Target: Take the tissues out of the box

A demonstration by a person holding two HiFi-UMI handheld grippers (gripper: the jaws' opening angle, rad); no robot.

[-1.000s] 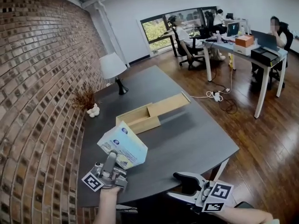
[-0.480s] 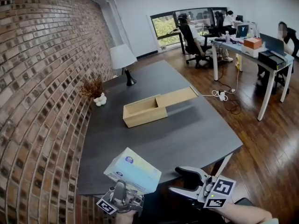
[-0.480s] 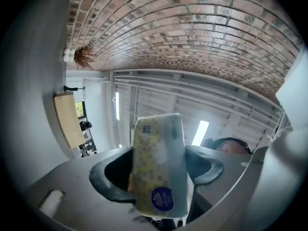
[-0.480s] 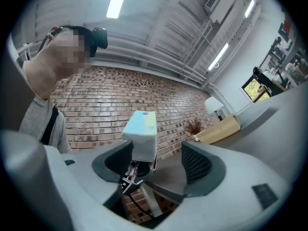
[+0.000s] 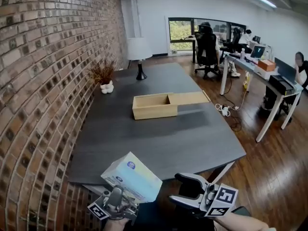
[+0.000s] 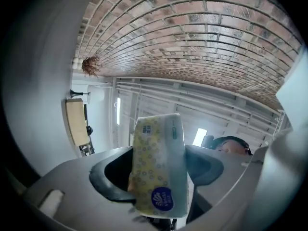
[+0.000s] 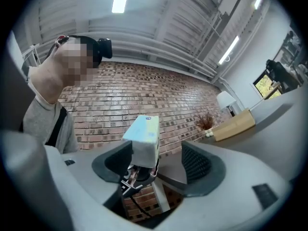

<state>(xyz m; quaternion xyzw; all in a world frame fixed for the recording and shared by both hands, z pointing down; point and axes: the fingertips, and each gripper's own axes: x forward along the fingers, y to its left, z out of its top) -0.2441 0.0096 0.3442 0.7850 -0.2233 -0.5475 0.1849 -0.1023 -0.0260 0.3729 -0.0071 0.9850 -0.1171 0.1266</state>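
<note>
A pale blue and yellow tissue pack (image 5: pixel 131 182) hangs in the air just off the near edge of the dark table (image 5: pixel 159 138). My left gripper (image 5: pixel 118 197) is shut on its lower end. In the left gripper view the tissue pack (image 6: pixel 159 172) stands upright between the two dark jaws of my left gripper (image 6: pixel 156 170). My right gripper (image 5: pixel 186 195) floats to the right of the pack, open and empty. From the right gripper view the tissue pack (image 7: pixel 143 138) shows beyond the wide-apart jaws of my right gripper (image 7: pixel 156 165). The wooden box (image 5: pixel 155 106) lies mid-table with its lid slid to the right.
A white lamp (image 5: pixel 138 52) and a dried plant (image 5: pixel 102 73) stand at the table's far left. A brick wall (image 5: pixel 43 81) runs along the left side. Desks, chairs and seated people (image 5: pixel 269 76) fill the far right over a wooden floor.
My left gripper has carried the tissue pack from above the table back past the near edge. The head view has tilted up. My right gripper has hardly moved.
</note>
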